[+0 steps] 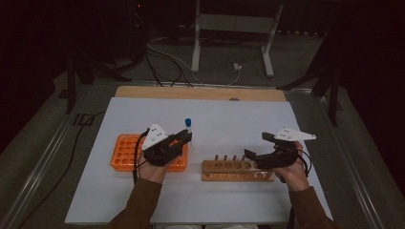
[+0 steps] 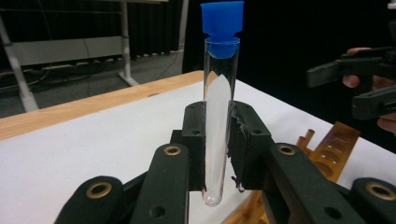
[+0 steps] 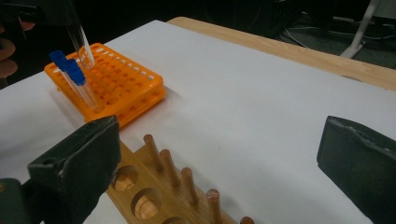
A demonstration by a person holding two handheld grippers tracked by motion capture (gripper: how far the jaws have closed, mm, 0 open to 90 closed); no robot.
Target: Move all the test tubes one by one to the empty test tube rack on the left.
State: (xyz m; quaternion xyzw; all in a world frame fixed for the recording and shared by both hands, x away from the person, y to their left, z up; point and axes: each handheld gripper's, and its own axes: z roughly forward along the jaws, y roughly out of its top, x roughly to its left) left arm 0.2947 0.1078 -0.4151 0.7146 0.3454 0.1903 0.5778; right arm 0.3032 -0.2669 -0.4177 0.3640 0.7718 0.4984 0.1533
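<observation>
Both grippers matte black, jointed links with brass-ringed pivot holes and small dark screw holes. Left gripper: flat black pads, one edge frayed. Right gripper: thick dark pads, worn corners. Each carries a pale grey three-cornered plate on top, dotted with small holes. Black cable loops beside each hand. Sleeves brown, both forearms.

Your white-topped table carries an orange tube rack at left and a wooden peg rack just right of it.
</observation>
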